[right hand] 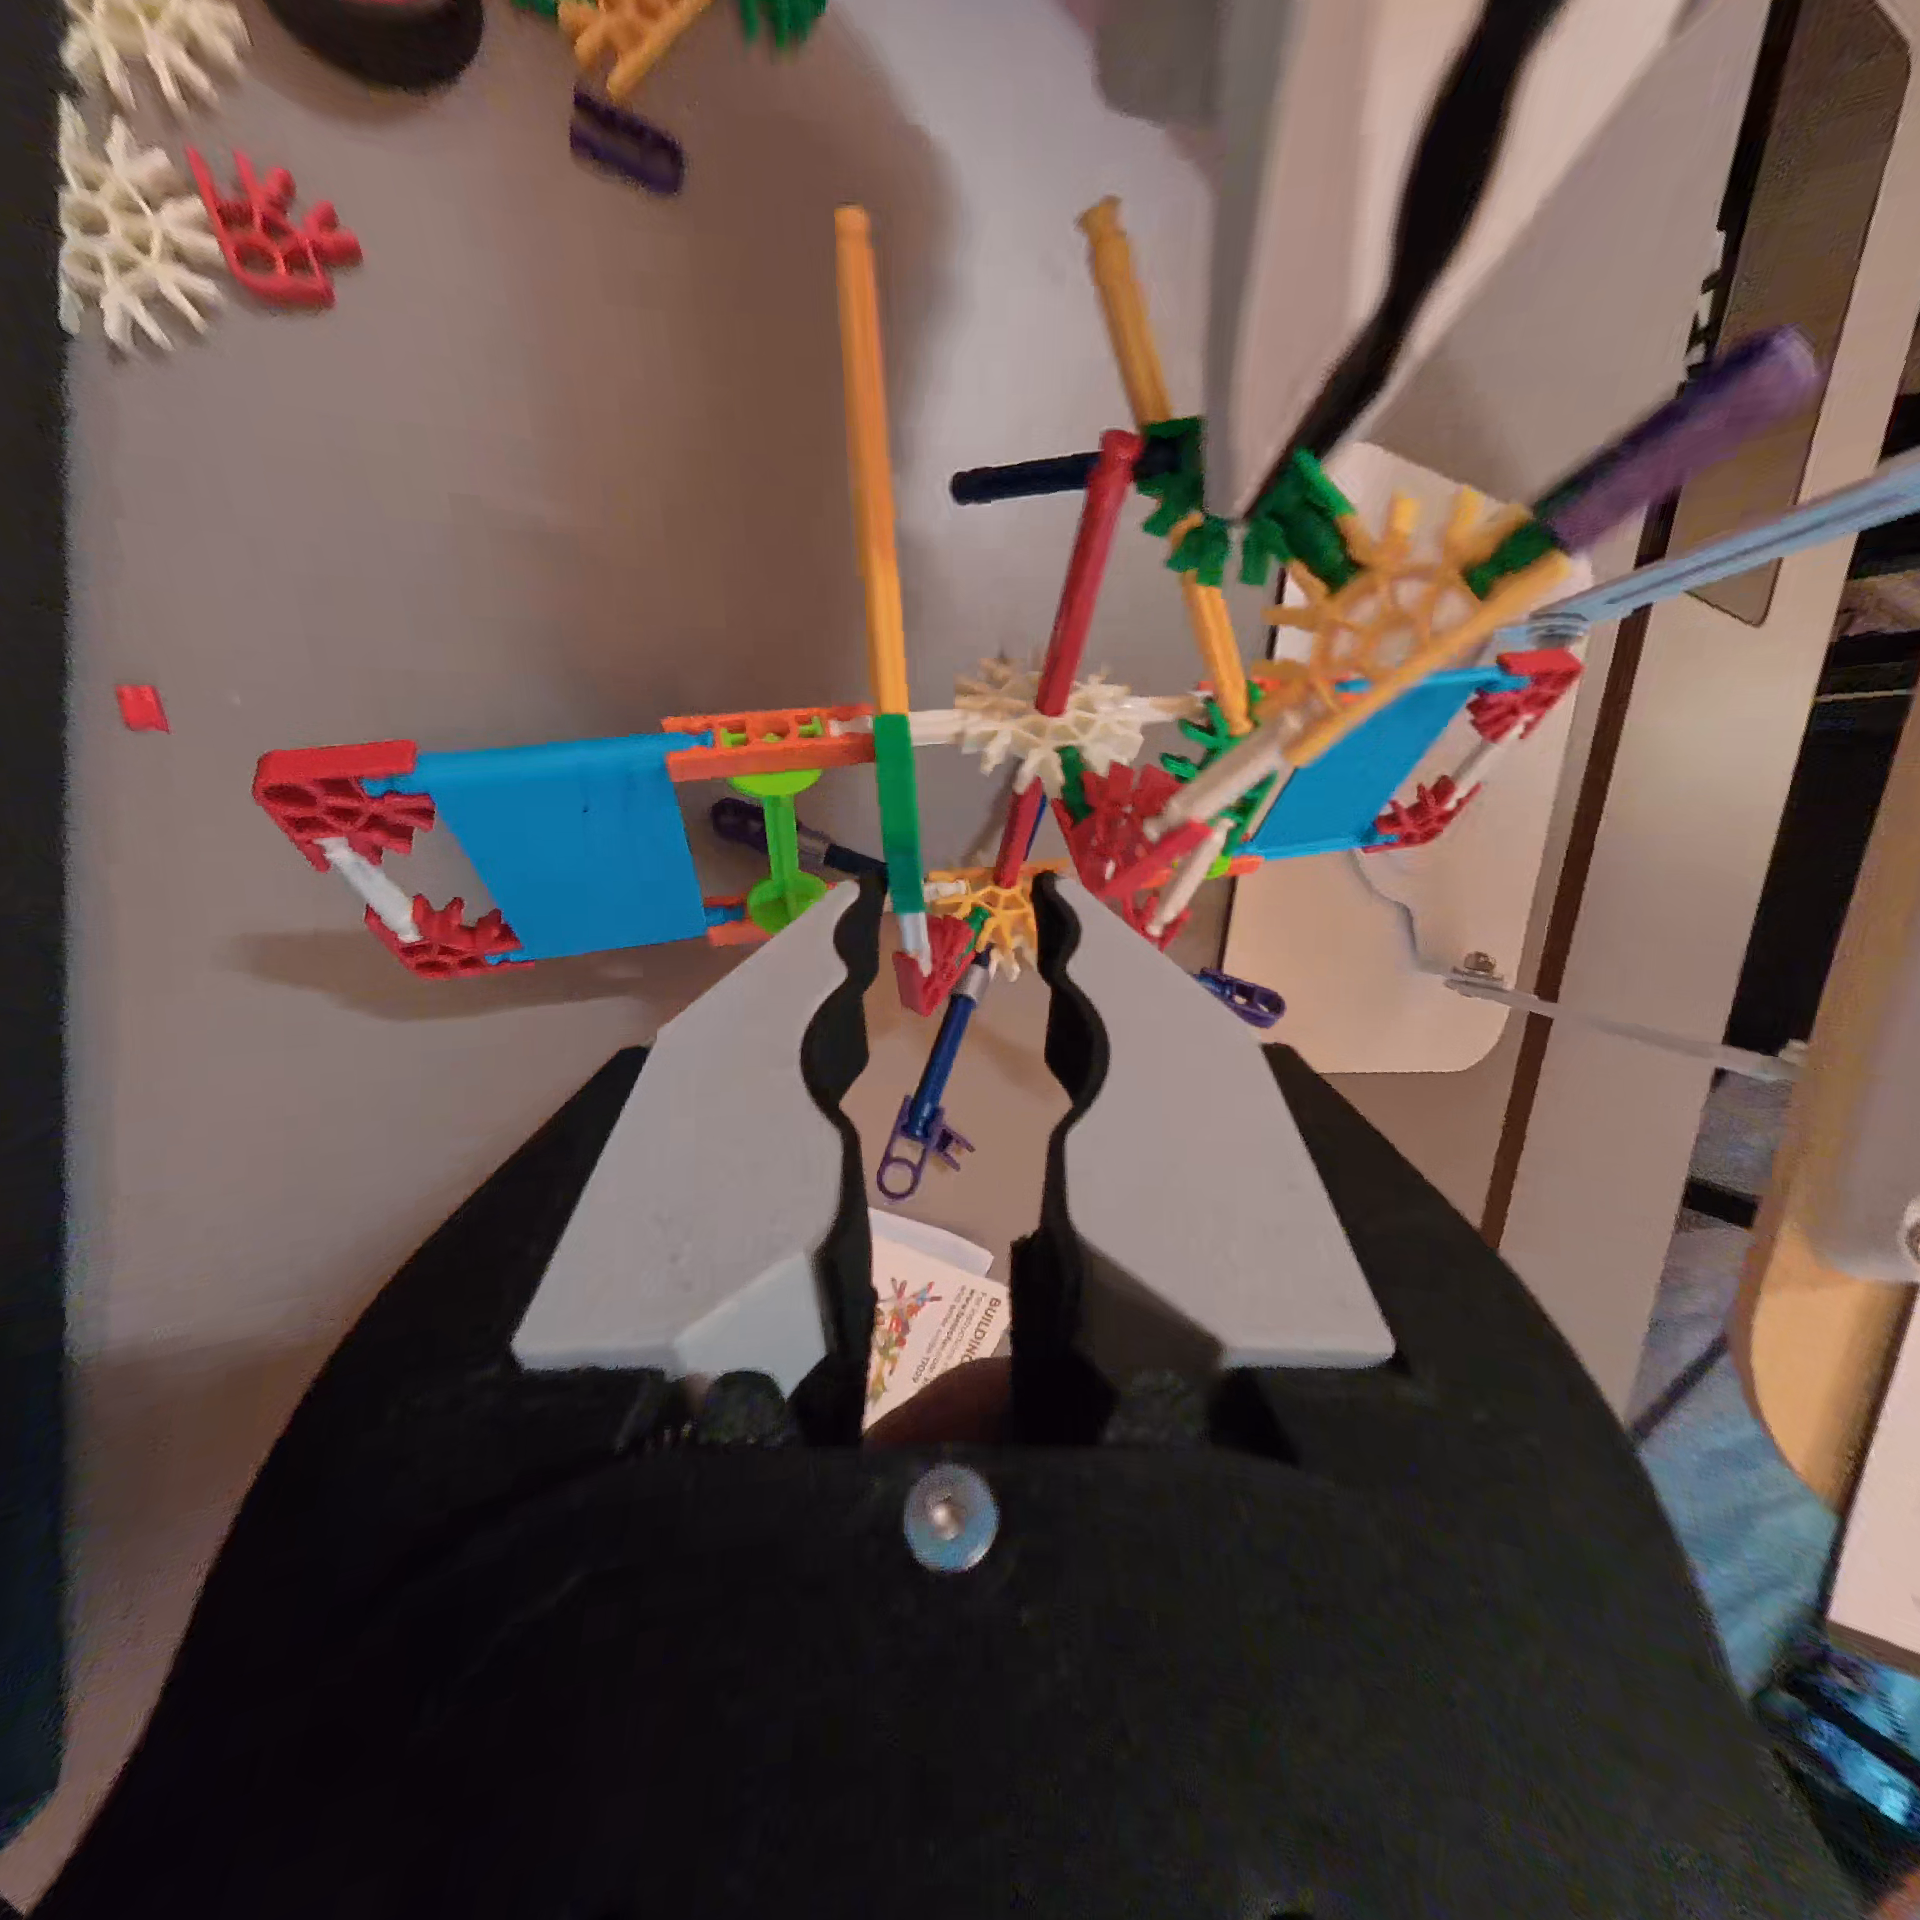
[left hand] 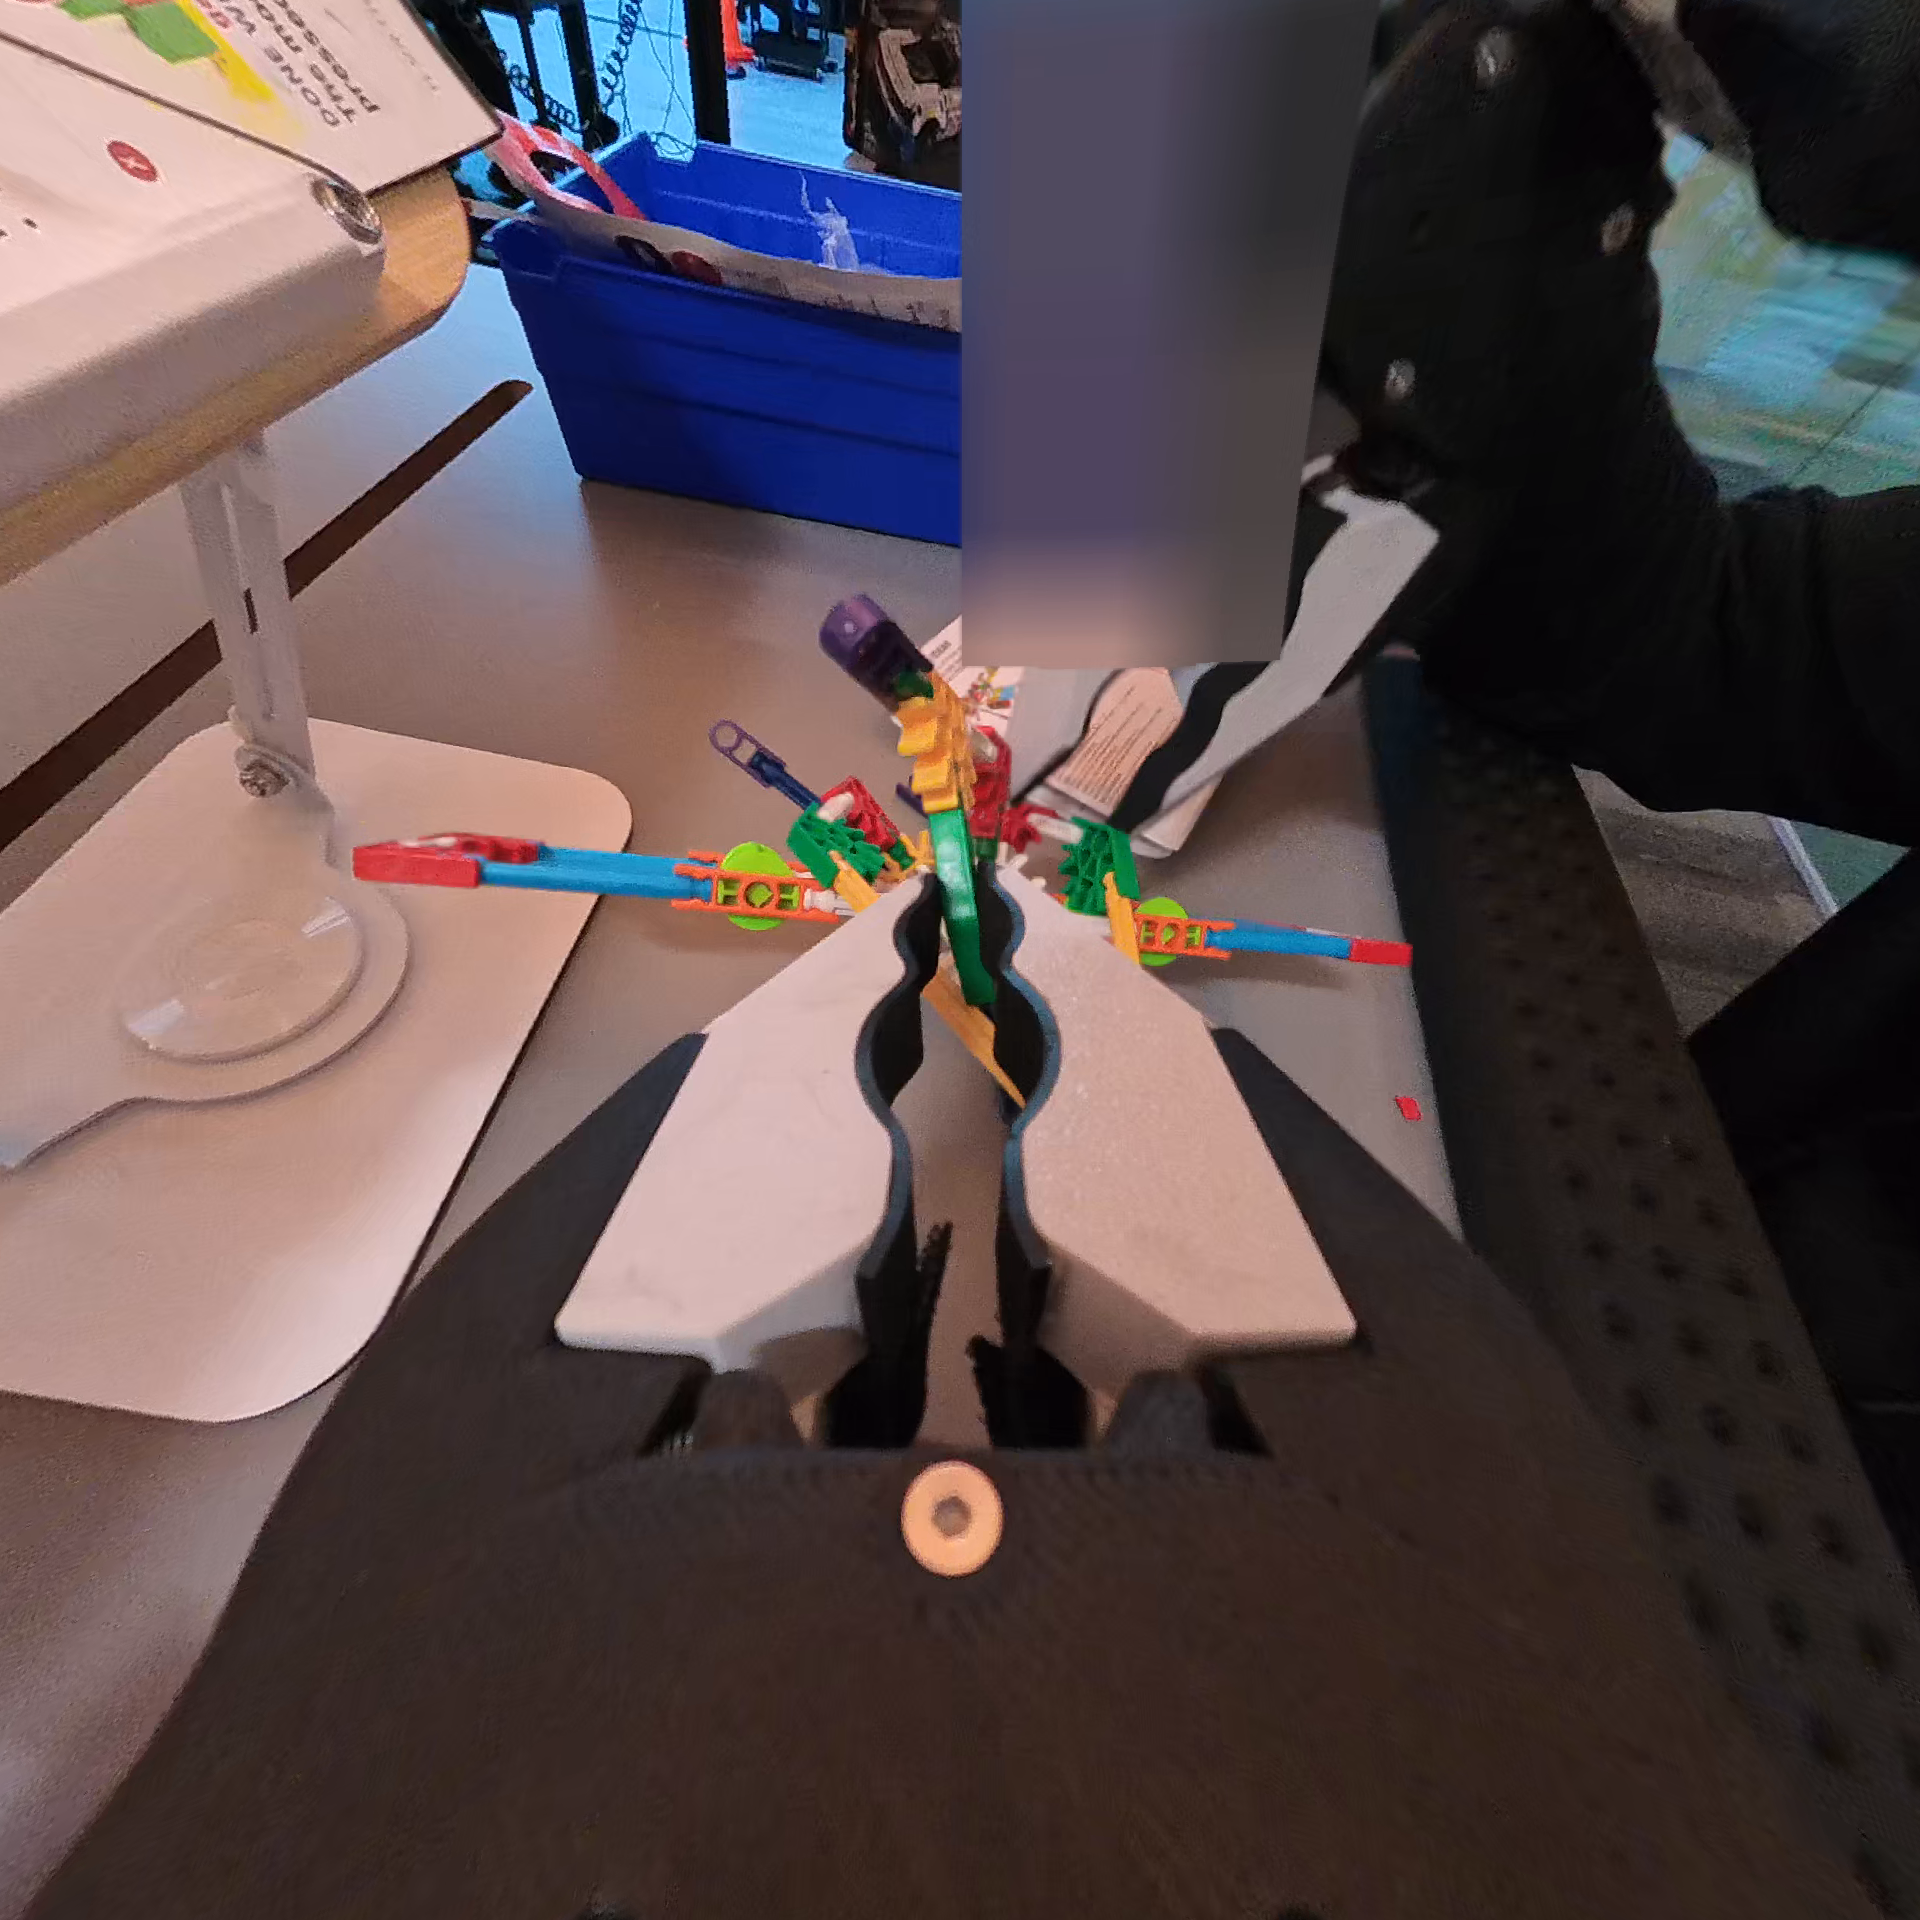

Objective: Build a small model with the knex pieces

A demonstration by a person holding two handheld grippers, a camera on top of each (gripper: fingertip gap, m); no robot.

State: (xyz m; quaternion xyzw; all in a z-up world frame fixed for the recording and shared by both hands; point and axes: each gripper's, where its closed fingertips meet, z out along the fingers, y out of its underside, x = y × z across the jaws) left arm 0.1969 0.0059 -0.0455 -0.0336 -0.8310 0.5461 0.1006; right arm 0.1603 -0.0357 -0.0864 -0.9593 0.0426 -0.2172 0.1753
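Note:
A colourful rod-and-connector toy model (left hand: 935, 831) is held above the grey table (left hand: 644, 644). It has blue panels (right hand: 566, 842), red corner connectors, yellow rods (right hand: 873, 457) and a purple end piece (left hand: 868, 639). My left gripper (left hand: 961, 894) is shut on a green connector (left hand: 956, 904) of the model, with a yellow rod between its fingers. It also shows in the right wrist view (right hand: 1236, 514), at the top right. My right gripper (right hand: 956, 899) is closed around the model's yellow connector (right hand: 992, 914) and a green rod end (right hand: 899, 831). A blue rod with a purple clip (right hand: 925, 1122) hangs below.
A white stand base (left hand: 260, 1143) and a blue bin (left hand: 748, 395) are left and behind. A black perforated board (left hand: 1558, 1195) runs along the right. Loose white connectors (right hand: 135, 239), a red connector (right hand: 275, 234) and a printed leaflet (right hand: 925, 1309) lie on the table. One gripper's finger ends stand about 7 cm off the other's. The white stand base (left hand: 260, 1143) lies around 20 cm away from my left fingertips.

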